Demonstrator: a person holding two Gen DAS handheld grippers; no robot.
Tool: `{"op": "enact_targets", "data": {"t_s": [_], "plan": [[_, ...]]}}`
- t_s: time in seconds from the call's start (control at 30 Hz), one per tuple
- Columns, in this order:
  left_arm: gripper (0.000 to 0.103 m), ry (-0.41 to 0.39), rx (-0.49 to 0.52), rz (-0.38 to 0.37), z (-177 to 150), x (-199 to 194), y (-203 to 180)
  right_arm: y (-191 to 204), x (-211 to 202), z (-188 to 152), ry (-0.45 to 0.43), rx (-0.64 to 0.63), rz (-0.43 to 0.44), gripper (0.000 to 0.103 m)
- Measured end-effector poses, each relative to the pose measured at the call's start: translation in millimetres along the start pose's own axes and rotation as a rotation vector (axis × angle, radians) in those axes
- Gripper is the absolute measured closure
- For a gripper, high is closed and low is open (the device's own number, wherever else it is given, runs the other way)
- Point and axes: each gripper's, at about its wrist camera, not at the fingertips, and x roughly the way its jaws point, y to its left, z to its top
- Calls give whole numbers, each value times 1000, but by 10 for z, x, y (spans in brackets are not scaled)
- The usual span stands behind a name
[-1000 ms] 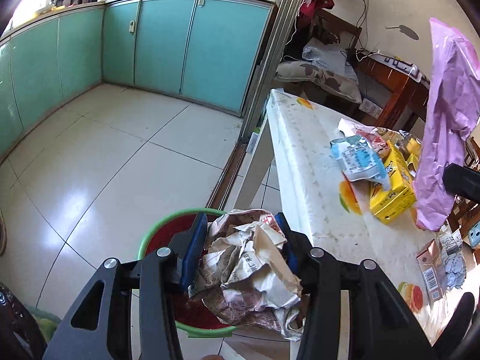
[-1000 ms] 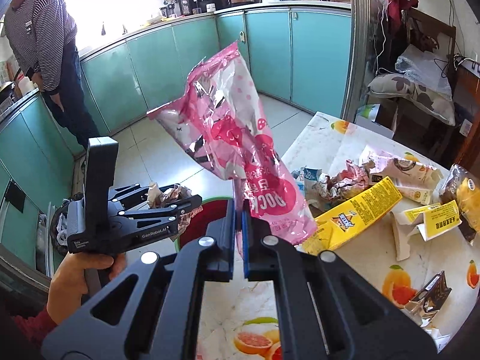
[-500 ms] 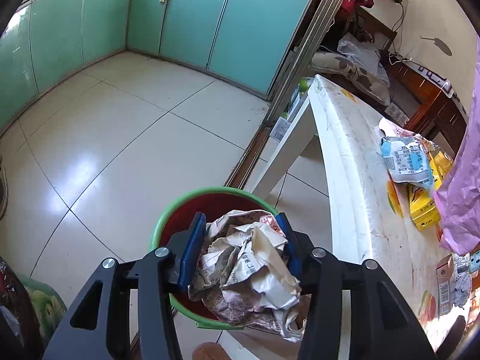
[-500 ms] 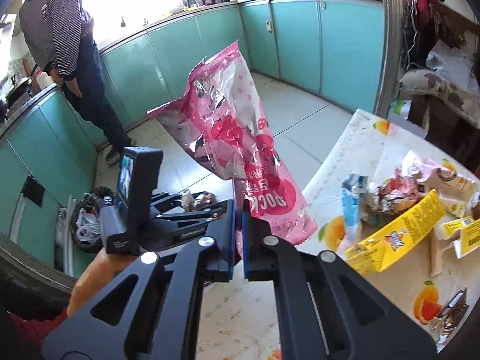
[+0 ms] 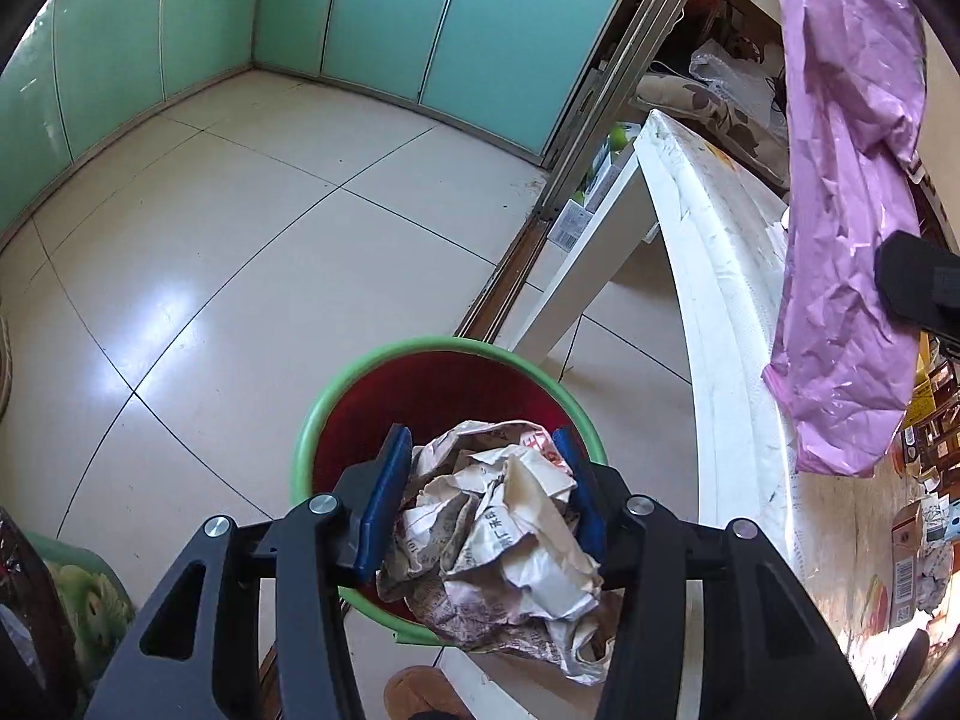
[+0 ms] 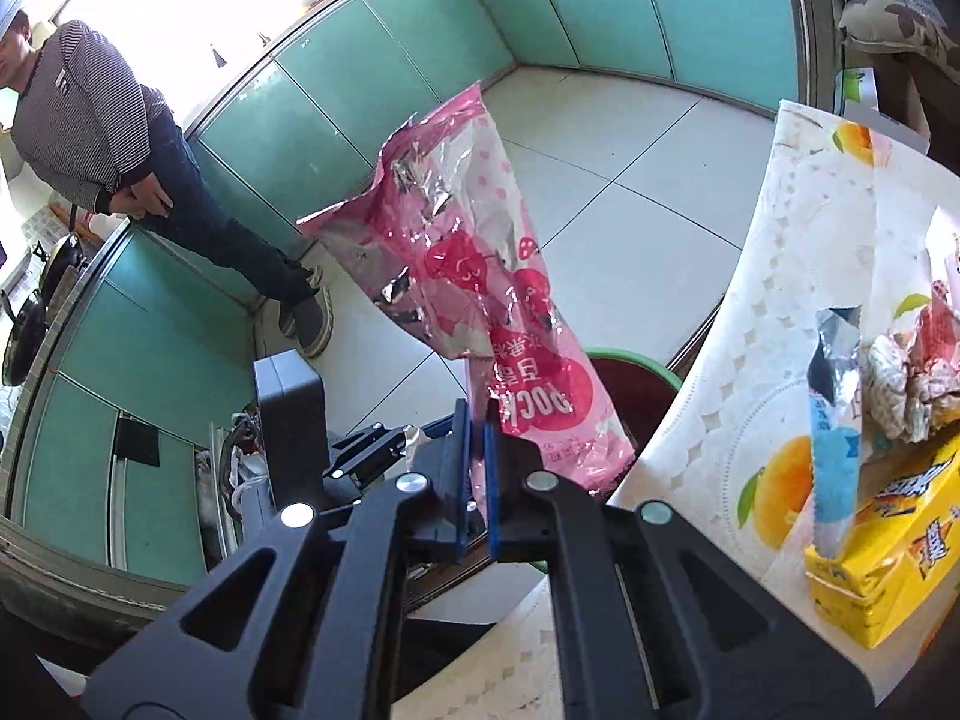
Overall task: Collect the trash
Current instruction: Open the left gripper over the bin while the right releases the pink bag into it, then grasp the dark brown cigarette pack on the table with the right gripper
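Two grippers each carry trash. Left gripper (image 5: 486,480) has its blue pads (image 5: 384,498) pressed against a crumpled paper wad (image 5: 504,540), clamped on it, directly over a red bin with a green rim (image 5: 420,348) on the tiled floor, just left of the white table's edge (image 5: 708,324). Right gripper (image 6: 477,474) has its jaws together, pinching the lower end of a pink snack wrapper (image 6: 468,276) that stands up above the table's near-left edge. Farther right on the fruit-print tablecloth (image 6: 750,372) lie a yellow box (image 6: 888,540) and a blue-and-silver wrapper (image 6: 834,414). Far left, a person (image 6: 102,138) stands by the teal cabinets (image 6: 336,96).
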Motion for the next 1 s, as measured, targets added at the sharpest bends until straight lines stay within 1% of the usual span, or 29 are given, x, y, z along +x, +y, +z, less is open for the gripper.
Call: {"op": "enact_targets", "data": {"t_s": [0.07,0.27,0.37,0.43,0.5,0.57,0.63,0.7,0.73,0.77,0.83,0.9,0.93,0.97,1.0], "plan": [[56,5,-4,1,3,8,16,-44,3,-40,0,18,13,98],[52,22,10,16,40,67,-27,-20,90,-54,10,14,-21,97],[44,20,19,20,40,70,-48,28,154,-44,14,16,-21,96],[29,13,15,27,39,51,-32,57,177,-39,15,13,-25,95],[25,-1,13,34,44,21,-17,95,185,-41,12,4,-36,92],[24,-7,4,32,46,-4,5,121,178,-41,4,-7,-53,80],[24,-8,-3,30,40,-22,26,162,173,-53,-3,-17,-62,78],[24,-10,-1,28,34,-51,24,173,132,-58,-12,-21,-66,78],[24,-14,2,27,31,-69,18,165,109,-63,-18,-21,-67,76],[24,-17,7,27,26,-83,3,159,86,-71,-23,-17,-65,71],[24,-20,14,29,15,-104,-24,128,28,-94,-37,-5,-58,69],[24,-25,18,26,16,-140,-65,106,-83,-137,-58,0,-48,68],[24,-30,23,25,18,-166,-100,99,-173,-179,-74,-1,-49,65],[24,-37,31,26,24,-192,-132,85,-251,-205,-88,-4,-53,59],[24,-45,39,27,38,-209,-171,54,-478,-308,-125,-23,-78,57]]}}
